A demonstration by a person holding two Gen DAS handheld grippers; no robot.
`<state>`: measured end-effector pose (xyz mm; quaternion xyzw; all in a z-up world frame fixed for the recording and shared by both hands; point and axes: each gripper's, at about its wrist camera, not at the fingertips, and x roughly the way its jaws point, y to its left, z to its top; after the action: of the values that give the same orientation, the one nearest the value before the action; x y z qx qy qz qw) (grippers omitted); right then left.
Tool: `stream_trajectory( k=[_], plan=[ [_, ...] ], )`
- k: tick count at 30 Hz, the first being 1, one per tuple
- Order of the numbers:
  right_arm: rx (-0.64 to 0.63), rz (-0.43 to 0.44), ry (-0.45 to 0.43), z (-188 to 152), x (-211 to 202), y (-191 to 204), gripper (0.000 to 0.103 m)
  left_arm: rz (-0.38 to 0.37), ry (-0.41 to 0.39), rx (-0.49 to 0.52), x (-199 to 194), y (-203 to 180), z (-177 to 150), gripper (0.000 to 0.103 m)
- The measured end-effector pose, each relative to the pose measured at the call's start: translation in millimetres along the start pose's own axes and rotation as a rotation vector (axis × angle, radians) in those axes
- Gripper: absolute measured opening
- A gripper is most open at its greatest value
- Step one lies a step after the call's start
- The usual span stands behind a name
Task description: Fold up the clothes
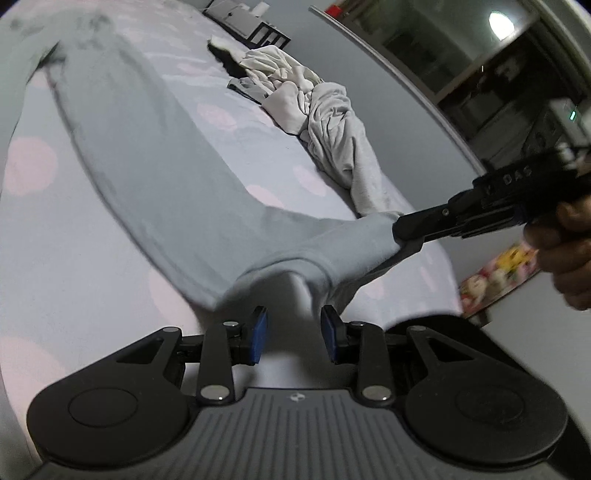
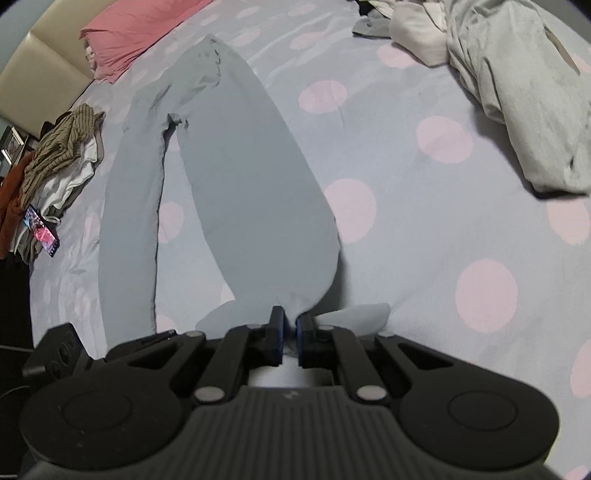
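Far left in the right wrist view: heaped striped and white clothes (image 2: 62, 158) at the bed's edge, a phone (image 2: 41, 232) just beside them, a pink pillow (image 2: 136, 33) near the headboard. Across the middle of the spotted bed sheet (image 2: 424, 229), grey-blue trousers (image 2: 225, 184) lying flat, legs spread apart toward the near edge. Left gripper (image 1: 294, 336) with fingers parted wide, nothing between the pads, poised just short of a raised fold at the hem. Right gripper (image 2: 290, 334) pinched narrow on the hem of one trouser leg, that cloth lifted off the sheet. Further right, a crumpled pile of pale grey and white laundry (image 2: 517, 92), well apart from the trousers.
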<state>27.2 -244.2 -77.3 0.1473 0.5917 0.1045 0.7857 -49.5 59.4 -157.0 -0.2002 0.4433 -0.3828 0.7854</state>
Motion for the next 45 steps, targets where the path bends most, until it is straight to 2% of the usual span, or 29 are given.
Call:
stream_trajectory(
  k=[4,8,10,11,13,16,18,20,21,23,25,27,29,33,38,40,43,44,45],
  plan=[
    [0.018,0.048,0.025,3.7,-18.3,-14.5,0.008,-0.021,-0.023,-0.018,-19.2,2.7,-15.3,0.028],
    [0.072,0.095,0.053,9.0,-19.4,-44.3,0.010,-0.006,-0.015,0.053,-24.0,-0.9,-32.1,0.028],
    [0.073,0.045,0.074,11.5,5.9,-59.6,0.019,0.009,-0.010,0.105,-28.0,-4.8,-39.3,0.028],
    [0.061,0.010,0.083,11.6,19.4,-66.0,0.030,0.011,-0.014,0.115,-30.5,-7.6,-40.5,0.028],
    [-0.011,-0.096,0.086,5.1,45.1,-70.8,0.032,0.005,-0.052,0.118,-42.2,-17.3,-40.6,0.028],
    [-0.097,-0.153,-0.014,-16.8,35.0,-60.8,0.031,0.000,-0.126,0.104,-67.2,-35.2,-38.6,0.028],
    [-0.154,-0.191,-0.082,-31.4,28.3,-54.2,0.032,0.027,-0.184,0.084,-94.8,-43.5,-32.6,0.028],
    [-0.207,-0.204,-0.144,-45.6,21.0,-45.3,0.035,0.075,-0.230,0.065,-122.9,-48.0,-27.0,0.037],
    [-0.222,-0.144,-0.162,-51.9,15.7,-34.4,0.038,0.117,-0.244,0.046,-137.6,-44.5,-24.1,0.043],
    [-0.250,-0.023,-0.186,-63.7,8.7,-11.5,0.042,0.200,-0.273,-0.001,-167.7,-35.7,-18.0,0.044],
    [-0.266,0.102,-0.152,-71.8,23.1,17.4,0.043,0.260,-0.314,-0.057,-195.3,-25.0,-16.2,0.044],
    [-0.283,0.222,-0.112,-79.8,39.5,46.9,0.043,0.319,-0.353,-0.069,-215.9,-19.9,-16.2,0.044],
    [-0.307,0.294,-0.027,-91.7,69.4,80.2,0.042,0.368,-0.383,-0.064,-229.5,-16.9,-16.6,0.044],
    [-0.399,0.315,0.096,-120.9,119.8,142.2,0.042,0.427,-0.398,-0.102,-235.0,-10.9,-11.0,0.044],
    [-0.384,0.360,0.248,-145.6,157.8,165.5,0.042,0.424,-0.417,-0.119,-240.0,-6.1,-1.4,0.044],
    [-0.382,0.371,0.277,-157.3,164.6,167.1,0.042,0.422,-0.421,-0.116,-242.6,-5.7,-2.9,0.044],
    [-0.363,0.362,0.260,-166.6,168.3,169.0,0.039,0.424,-0.422,-0.112,-243.9,-4.4,-6.4,0.044],
    [-0.347,0.365,0.256,-167.3,169.5,168.0,0.027,0.425,-0.418,-0.112,-242.7,-3.9,-6.9,0.044],
    [-0.334,0.369,0.261,-169.1,171.5,165.1,0.005,0.428,-0.413,-0.112,-241.5,-2.7,-7.1,0.044]
  ],
)
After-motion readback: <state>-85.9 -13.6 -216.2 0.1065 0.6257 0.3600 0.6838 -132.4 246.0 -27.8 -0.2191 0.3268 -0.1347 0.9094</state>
